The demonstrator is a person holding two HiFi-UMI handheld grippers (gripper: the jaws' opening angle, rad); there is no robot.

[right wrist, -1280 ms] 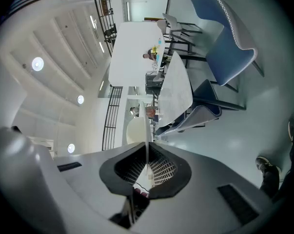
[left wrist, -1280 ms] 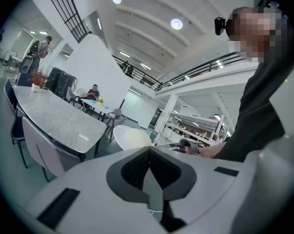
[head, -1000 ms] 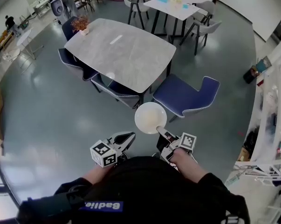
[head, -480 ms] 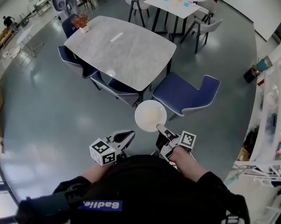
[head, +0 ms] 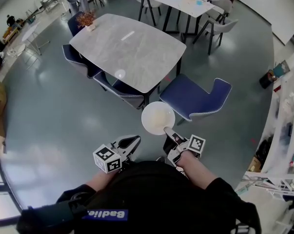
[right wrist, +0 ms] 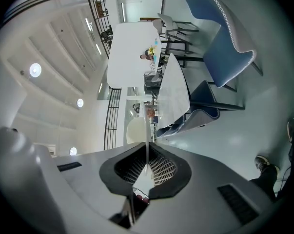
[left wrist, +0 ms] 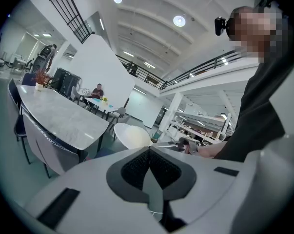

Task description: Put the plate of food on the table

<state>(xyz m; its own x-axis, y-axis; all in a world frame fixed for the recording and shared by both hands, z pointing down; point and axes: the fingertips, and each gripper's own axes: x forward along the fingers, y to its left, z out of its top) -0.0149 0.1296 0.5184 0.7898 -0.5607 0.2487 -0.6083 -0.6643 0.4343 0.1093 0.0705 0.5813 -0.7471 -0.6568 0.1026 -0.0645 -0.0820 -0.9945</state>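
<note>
Since a second ago, the right gripper (head: 168, 132) has moved a little forward with the plate (head: 158, 118), toward the near corner of the counter (head: 127, 50). Its jaws are clamped on the near rim of the plate, which shows edge-on between them in the right gripper view (right wrist: 147, 135). The plate is white, and its middle looks pale yellow; I cannot tell what lies on it. It hangs in the air above the floor (head: 49, 111), between a grey chair (head: 125, 94) at the near edge of the counter and a blue chair (head: 193, 99) to the right. The plate is not yet over the counter. The left gripper (head: 132, 141) is to the left of the plate, apart from it, jaws together and with nothing between them. A plant pot (head: 87, 21) stands at the far left corner of the counter.
</note>
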